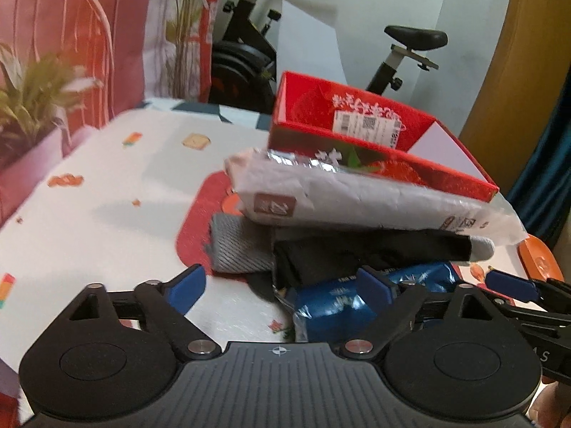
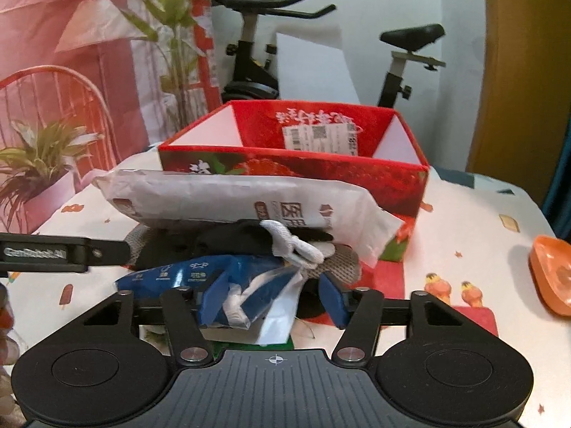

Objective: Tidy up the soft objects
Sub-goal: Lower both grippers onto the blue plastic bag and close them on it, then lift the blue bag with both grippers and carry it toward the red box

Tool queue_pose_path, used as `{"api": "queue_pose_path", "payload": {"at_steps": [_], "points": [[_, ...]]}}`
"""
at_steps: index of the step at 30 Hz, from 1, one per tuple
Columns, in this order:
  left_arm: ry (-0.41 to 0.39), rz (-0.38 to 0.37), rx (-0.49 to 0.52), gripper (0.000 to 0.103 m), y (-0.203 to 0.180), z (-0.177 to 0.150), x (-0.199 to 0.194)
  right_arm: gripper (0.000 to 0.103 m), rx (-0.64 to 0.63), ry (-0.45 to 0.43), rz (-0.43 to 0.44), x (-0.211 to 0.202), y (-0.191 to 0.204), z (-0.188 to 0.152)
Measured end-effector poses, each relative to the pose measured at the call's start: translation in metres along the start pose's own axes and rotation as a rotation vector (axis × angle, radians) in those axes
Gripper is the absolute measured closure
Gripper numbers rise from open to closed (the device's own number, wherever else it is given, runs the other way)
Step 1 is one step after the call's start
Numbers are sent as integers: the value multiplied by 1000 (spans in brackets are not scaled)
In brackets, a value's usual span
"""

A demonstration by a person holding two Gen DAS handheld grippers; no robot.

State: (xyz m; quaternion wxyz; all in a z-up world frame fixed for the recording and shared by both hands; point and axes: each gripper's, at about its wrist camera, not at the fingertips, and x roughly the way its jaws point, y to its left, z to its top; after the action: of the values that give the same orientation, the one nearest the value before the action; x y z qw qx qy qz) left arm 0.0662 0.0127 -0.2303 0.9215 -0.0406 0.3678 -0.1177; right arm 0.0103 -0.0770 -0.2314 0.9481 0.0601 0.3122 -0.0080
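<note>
Left gripper (image 1: 282,290) sits low over the table (image 1: 107,192), level, facing the pile from its left end; its blue pads (image 1: 187,290) are spread wide apart with nothing between them, the right pad lying against the blue packet (image 1: 332,306). Right gripper (image 2: 273,297) comes at the same pile head-on from the near side, also low and level, jaws partly apart and straddling the blue packet (image 2: 249,285); pads look to touch the crumpled plastic on both sides, but a firm clamp cannot be confirmed. Left tool shows in the right view as a black bar at the left edge, right tool shows in the left view at the far right. Count: one blue packet at the bottom front, one white flat pack (image 2: 232,199) on top, tilted and leaning on the box front, one black cloth item (image 1: 357,253) under it, one grey knit piece (image 1: 239,246), one white-tipped glove (image 2: 296,246) draped over the black cloth. One red strawberry box (image 2: 296,157), open, directly behind the pile. One orange dish (image 2: 553,274) well apart at right. One red placemat (image 1: 200,221) under the pile. One potted plant (image 1: 32,107) at far left, one exercise bike (image 2: 257,71) behind the table.
</note>
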Motion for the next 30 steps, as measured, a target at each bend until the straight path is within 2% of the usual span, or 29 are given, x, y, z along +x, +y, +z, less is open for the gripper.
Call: {"api": "queue_pose_path", "payload": {"at_steps": [3, 7, 10, 12, 18, 30], "points": [[33, -39, -21, 25, 0, -3, 7, 57, -8, 0, 26, 1, 2, 3], [45, -81, -40, 29, 1, -5, 13, 58, -11, -8, 57, 1, 4, 6], [49, -98, -37, 36, -1, -6, 16, 63, -9, 18, 70, 8, 4, 5], [58, -119, -39, 40, -1, -7, 19, 64, 10, 44, 90, 14, 1, 2], [98, -162, -87, 41, 4, -11, 31, 64, 37, 90, 96, 23, -4, -6], [106, -243, -175, 42, 16, -17, 41, 66, 9, 80, 84, 20, 0, -8]]}}
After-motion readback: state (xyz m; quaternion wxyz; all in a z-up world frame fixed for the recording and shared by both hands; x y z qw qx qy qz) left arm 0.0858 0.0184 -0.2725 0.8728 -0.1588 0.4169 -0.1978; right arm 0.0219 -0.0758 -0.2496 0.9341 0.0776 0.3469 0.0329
